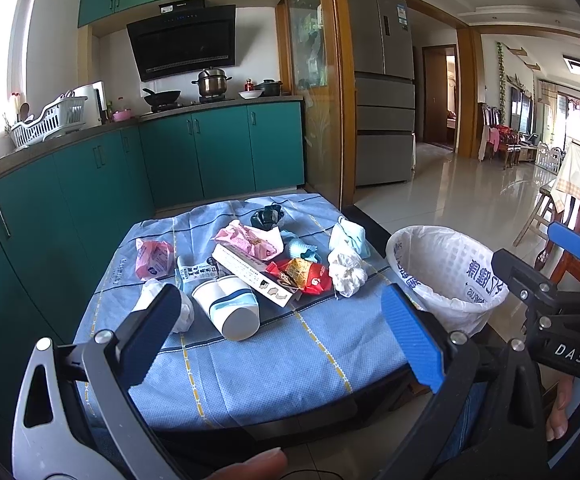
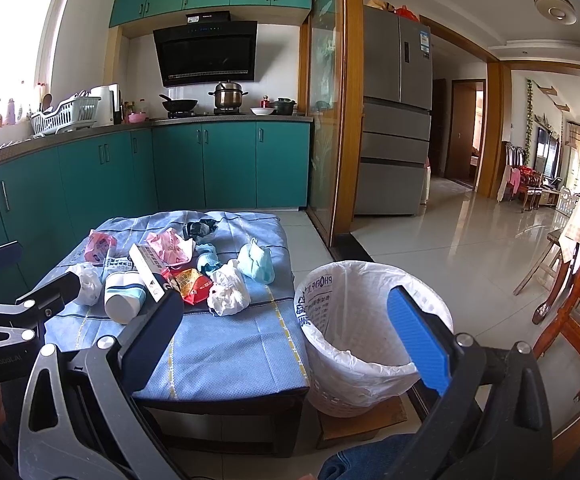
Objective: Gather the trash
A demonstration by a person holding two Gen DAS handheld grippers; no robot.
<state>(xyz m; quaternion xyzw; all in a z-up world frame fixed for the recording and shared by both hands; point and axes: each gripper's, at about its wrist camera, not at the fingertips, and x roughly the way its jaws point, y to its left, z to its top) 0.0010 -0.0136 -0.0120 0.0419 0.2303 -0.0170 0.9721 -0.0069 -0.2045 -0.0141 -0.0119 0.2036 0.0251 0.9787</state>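
Trash (image 1: 250, 268) lies heaped at the frame's centre on the blue-clothed table (image 1: 290, 356), the lined bin (image 1: 446, 276) just right. Left gripper (image 1: 282, 336) and right gripper (image 2: 286, 332) both gape, empty.

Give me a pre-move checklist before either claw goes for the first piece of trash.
1. Left claw open and empty: ok.
2. Right claw open and empty: ok.
3. Bin lined, mouth clear, beside the table: ok.
4. Paper cup nearest, lying on its side, top free: ok.
5. Long box leans over the cup and red wrapper, so it may shift: not ok.
6. Whether the cup holds liquid: cannot tell.
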